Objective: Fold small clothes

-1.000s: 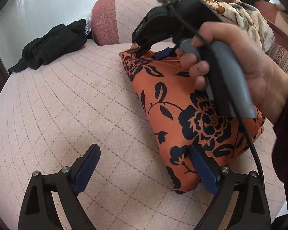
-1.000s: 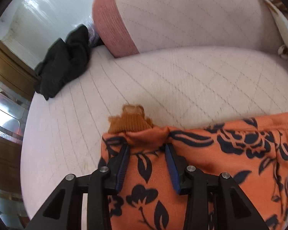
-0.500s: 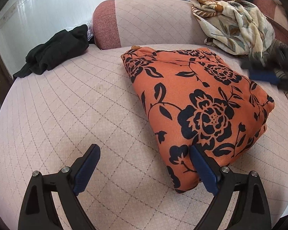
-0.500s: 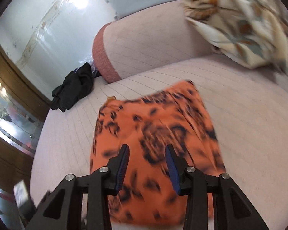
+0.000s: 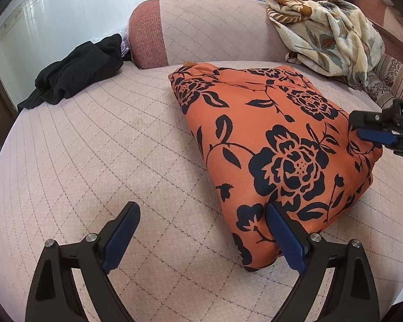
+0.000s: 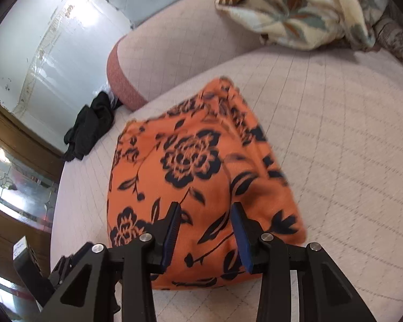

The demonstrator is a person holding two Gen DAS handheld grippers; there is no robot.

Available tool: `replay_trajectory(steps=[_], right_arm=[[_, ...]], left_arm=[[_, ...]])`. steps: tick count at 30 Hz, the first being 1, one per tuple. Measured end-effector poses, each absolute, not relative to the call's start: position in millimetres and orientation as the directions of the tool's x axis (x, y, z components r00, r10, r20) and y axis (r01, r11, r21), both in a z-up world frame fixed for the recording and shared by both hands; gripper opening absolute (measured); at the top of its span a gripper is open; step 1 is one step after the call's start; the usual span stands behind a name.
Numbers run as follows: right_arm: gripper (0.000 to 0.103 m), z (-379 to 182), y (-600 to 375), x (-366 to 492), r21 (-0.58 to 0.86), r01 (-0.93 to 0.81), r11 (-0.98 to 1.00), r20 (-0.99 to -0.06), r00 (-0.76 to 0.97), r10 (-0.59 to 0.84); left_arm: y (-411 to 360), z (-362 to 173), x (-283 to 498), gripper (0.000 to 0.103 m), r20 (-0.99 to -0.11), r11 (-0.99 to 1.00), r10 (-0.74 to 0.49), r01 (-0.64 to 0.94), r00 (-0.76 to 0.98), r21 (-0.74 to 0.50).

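Note:
An orange garment with black flowers (image 5: 271, 145) lies folded in a thick bundle on the pink quilted couch seat (image 5: 99, 145); it also shows in the right wrist view (image 6: 190, 171). My left gripper (image 5: 201, 230) is open and empty, low over the seat, its right finger touching the bundle's near corner. My right gripper (image 6: 205, 230) is open with a narrower gap and empty, just above the bundle's near edge. Its tip shows at the right edge of the left wrist view (image 5: 381, 131), beside the bundle's right end.
A crumpled black garment (image 5: 72, 72) lies at the seat's far left. The couch backrest (image 5: 201, 29) rises behind. A cream floral blanket (image 5: 327, 32) is heaped at the far right. Wooden furniture with glass (image 6: 13, 177) stands left of the couch.
My right gripper let go of the bundle's far corner, pulled back to the right and now sits at its near right end. The left gripper has not moved.

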State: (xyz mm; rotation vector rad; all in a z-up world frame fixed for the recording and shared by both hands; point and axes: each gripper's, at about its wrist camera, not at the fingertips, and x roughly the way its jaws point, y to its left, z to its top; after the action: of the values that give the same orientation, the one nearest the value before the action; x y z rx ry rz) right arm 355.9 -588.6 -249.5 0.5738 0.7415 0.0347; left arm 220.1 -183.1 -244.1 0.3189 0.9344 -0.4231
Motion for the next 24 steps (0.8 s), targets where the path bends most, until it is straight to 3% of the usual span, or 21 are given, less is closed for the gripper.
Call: replay_trajectory(steps=[6, 15, 24], right_arm=[[0.043, -273.2, -601.9, 369.8, 0.587, 0.208, 0.782, -0.655, 0.690, 0.308], [0.043, -256.0, -611.2, 358.7, 0.601, 0.211, 0.771, -0.608, 0.746, 0.271], [0.045, -267.7, -612.3, 371.1, 0.623, 0.223, 0.750, -0.632, 0.709, 0.314]], left_arm=[[-183.3, -245.3, 220.6, 0.095, -0.828, 0.874, -0.211, 0.479, 0.520, 0.078], [-183.3, -246.0, 222.1, 0.096, -0.834, 0.879, -0.214, 0.473, 0.508, 0.063], [-184.1, -246.2, 222.1, 0.096, -0.832, 0.879, -0.213, 0.473, 0.512, 0.065]])
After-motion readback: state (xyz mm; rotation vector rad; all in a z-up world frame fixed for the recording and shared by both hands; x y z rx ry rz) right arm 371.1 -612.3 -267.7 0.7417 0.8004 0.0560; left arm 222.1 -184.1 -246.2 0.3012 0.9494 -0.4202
